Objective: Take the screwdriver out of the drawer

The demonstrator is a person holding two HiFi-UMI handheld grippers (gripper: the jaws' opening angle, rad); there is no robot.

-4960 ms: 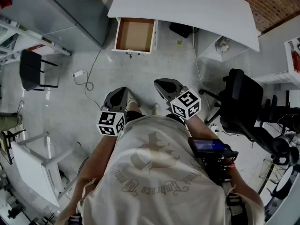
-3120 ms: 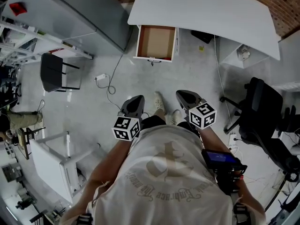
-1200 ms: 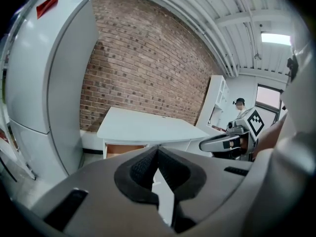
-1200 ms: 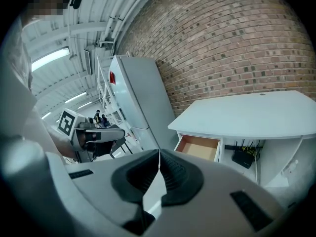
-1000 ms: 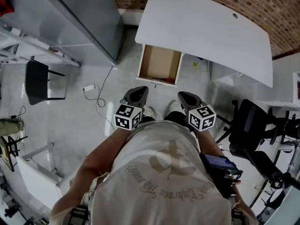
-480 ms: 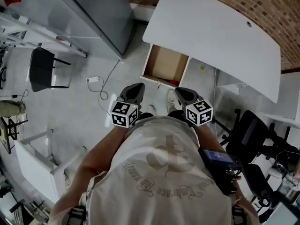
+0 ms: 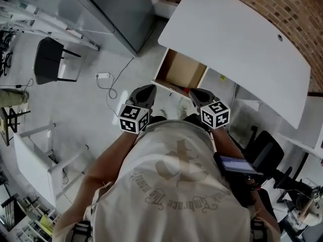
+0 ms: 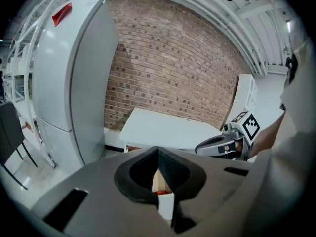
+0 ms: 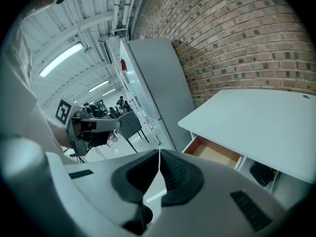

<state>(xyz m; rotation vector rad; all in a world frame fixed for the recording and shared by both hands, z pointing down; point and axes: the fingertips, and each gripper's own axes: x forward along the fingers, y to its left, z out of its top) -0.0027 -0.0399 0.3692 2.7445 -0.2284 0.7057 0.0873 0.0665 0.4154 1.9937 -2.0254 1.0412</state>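
The left gripper (image 7: 144, 93) and right gripper (image 7: 200, 96) are both pressed together and empty, just short of the open drawer (image 7: 161, 69). The red screwdriver (image 8: 161, 191) appears to lie at its front edge; a claw reaching in unspread would likely just shove it away.

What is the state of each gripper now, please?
Left gripper: closed, holding nothing.
Right gripper: closed, holding nothing.

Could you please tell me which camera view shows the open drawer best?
The head view: it looks down into the drawer, showing its brown floor. The right gripper view shows it obliquely under the desk; the left gripper view only a sliver.
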